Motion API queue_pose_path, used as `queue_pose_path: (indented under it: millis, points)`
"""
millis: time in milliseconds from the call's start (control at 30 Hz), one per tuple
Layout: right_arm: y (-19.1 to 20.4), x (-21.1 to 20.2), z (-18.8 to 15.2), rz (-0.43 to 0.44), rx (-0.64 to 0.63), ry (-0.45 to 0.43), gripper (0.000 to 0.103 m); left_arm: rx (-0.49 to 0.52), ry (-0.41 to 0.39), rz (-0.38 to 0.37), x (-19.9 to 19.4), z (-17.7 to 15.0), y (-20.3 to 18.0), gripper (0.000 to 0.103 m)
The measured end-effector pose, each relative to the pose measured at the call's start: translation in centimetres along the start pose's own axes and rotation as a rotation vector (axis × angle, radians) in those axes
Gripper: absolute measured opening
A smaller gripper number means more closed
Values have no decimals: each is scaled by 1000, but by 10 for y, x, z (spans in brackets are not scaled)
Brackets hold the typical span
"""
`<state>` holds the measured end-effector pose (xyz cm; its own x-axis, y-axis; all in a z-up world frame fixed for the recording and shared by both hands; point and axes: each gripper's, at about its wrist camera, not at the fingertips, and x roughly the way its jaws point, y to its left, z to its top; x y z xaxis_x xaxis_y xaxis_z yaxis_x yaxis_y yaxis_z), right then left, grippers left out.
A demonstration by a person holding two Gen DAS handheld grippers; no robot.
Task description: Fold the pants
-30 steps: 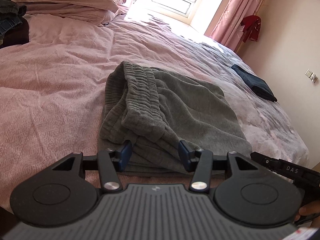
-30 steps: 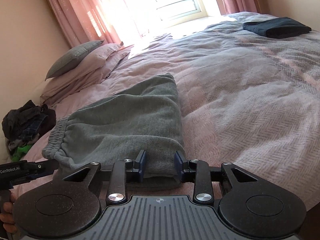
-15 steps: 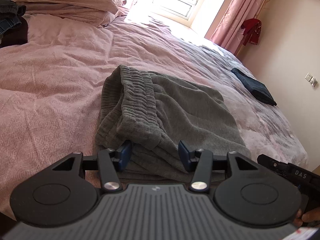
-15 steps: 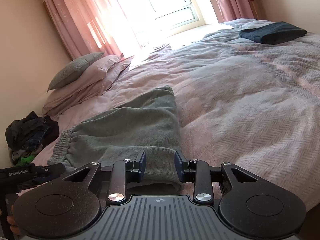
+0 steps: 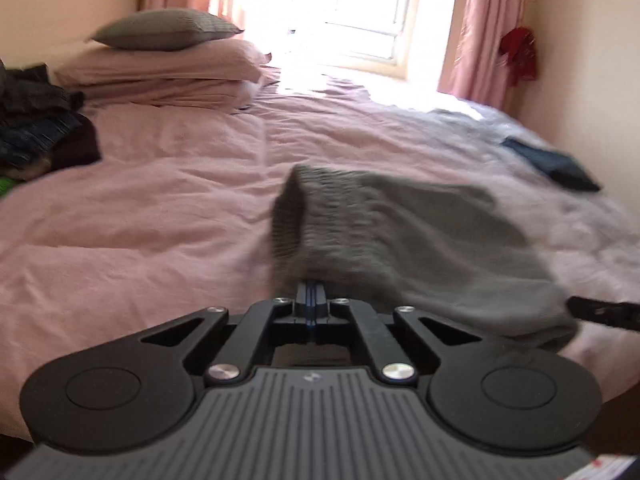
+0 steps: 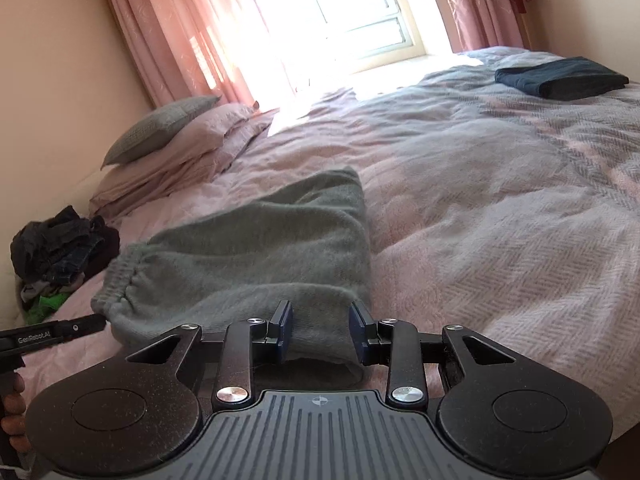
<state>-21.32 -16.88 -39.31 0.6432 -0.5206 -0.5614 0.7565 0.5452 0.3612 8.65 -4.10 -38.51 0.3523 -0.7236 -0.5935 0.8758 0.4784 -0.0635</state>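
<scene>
Grey sweatpants (image 5: 400,232) lie folded on the pink bed cover (image 5: 140,220). My left gripper (image 5: 312,290) is shut, and its tips pinch the near edge of the ribbed waistband end, which stands raised above them. The left wrist view is blurred. In the right wrist view the same pants (image 6: 260,248) stretch away from my right gripper (image 6: 320,332). That gripper is open, with the near folded edge of the pants lying between its blue pads (image 6: 282,330). The left gripper (image 6: 60,330) shows at the waistband corner, held by a hand.
Stacked pillows (image 5: 172,52) lie at the head of the bed. A heap of dark clothes (image 6: 60,248) sits at its left edge. A folded dark blue garment (image 6: 560,78) rests far right near the wall. Behind the bed are a bright window and pink curtains (image 6: 180,28).
My left gripper's jaws have closed onto the waistband edge, and its view has swung upward and rolled. The waistband end is now raised. The right gripper has stayed open in place.
</scene>
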Motion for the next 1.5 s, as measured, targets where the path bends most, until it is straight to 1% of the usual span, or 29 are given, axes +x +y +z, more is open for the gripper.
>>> queue_pose_path:
  millis: [33, 67, 100, 133, 167, 233, 300, 333, 367, 400, 433, 467, 533, 600, 700, 767, 800, 833, 867, 933, 967, 1033, 1067, 1100, 1167, 1233, 1367, 1433, 1500]
  points:
    - [2, 9, -4, -16, -26, 37, 29, -61, 50, 12, 10, -3, 11, 0]
    - [6, 18, -8, -47, -66, 68, 29, -152, 98, -25, 15, -6, 24, 0]
    - [10, 20, -12, -71, -100, 67, 29, -217, 115, -71, 13, -8, 35, 0]
    - [13, 17, -13, -75, -115, 54, 29, -239, 104, -97, 7, -8, 39, 0]
    - [15, 11, -12, -66, -118, 37, 29, -226, 90, -104, 0, -7, 40, 1]
    - [15, 0, -11, -43, -98, 4, 29, -191, 65, -101, -13, -2, 41, 8]
    - [17, -8, -10, -53, -100, -31, 30, -186, 38, -113, -24, 4, 43, 11]
    - [17, -8, -11, -58, -104, -38, 30, -190, 30, -123, -27, 8, 44, 12]
    - [18, -4, -12, -58, -114, -17, 30, -193, 26, -139, -28, 12, 44, 14]
    - [19, 4, -13, -62, -129, 32, 30, -192, 23, -163, -26, 18, 43, 18]
    - [19, 8, -14, -79, -133, 53, 30, -187, 20, -176, -23, 23, 42, 22]
    - [20, 6, -15, -83, -129, 39, 30, -178, 19, -184, -18, 29, 39, 24]
    - [18, -4, -13, -52, -104, -6, 30, -174, 21, -208, -7, 42, 36, 31]
    - [15, -9, -2, -37, -94, -42, 30, -192, 32, -234, 10, 57, 37, 32]
    - [9, 0, 19, -22, -138, -55, 30, -207, 95, -265, 46, 75, 36, 35]
    - [7, 18, 27, 13, -173, 9, 30, -215, 174, -288, 71, 78, 32, 34]
    - [5, 32, 27, 18, -183, 76, 30, -203, 212, -300, 80, 76, 31, 22]
    - [6, 41, 25, 3, -199, 124, 30, -186, 250, -295, 86, 77, 30, 23]
    - [7, 44, 25, -12, -221, 139, 30, -181, 279, -291, 88, 78, 31, 24]
    - [13, 45, 30, -24, -243, 181, 30, -210, 345, -285, 89, 87, 36, 26]
    - [15, 46, 37, -35, -223, 227, 30, -219, 386, -270, 88, 93, 38, 28]
    - [13, 44, 57, -45, -121, 325, 30, -191, 463, -211, 84, 108, 37, 32]
    - [10, 41, 67, -35, -73, 344, 30, -168, 496, -195, 81, 118, 35, 32]
    - [7, 37, 78, -40, -19, 369, 30, -135, 527, -167, 77, 128, 33, 29]
    - [1, 27, 98, -72, 91, 388, 30, -48, 547, -125, 66, 151, 27, 27]
    - [-7, 15, 117, -96, 211, 397, 30, 6, 546, -116, 58, 173, 24, 27]
    - [-21, -7, 131, -189, 397, 374, 30, 85, 548, -184, 68, 210, 17, 27]
    - [-22, -20, 128, -252, 498, 345, 30, 157, 554, -227, 85, 224, 8, 28]
    - [-19, -36, 119, -328, 620, 290, 30, 225, 570, -292, 107, 235, -2, 27]
